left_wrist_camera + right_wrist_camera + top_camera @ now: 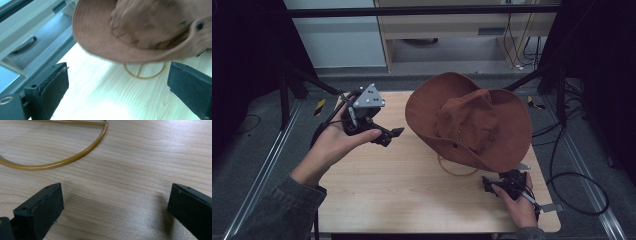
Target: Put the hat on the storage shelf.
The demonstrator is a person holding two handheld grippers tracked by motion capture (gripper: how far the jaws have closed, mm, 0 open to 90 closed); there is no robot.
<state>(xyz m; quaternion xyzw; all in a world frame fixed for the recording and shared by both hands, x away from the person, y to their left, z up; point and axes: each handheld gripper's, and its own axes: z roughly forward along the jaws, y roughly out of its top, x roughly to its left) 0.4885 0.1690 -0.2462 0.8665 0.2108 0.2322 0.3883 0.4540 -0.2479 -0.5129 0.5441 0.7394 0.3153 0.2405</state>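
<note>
Hat count: one, brown, perched on one brass ring stand on the table.
Two grippers, left gripper and right gripper, both spread wide, holding nothing.

Brown wide-brimmed hat — tilted, perched on a brass ring-base stand — right of table centre.

No legible text, label, brand, number or sign appears on any surface in these views.
</note>
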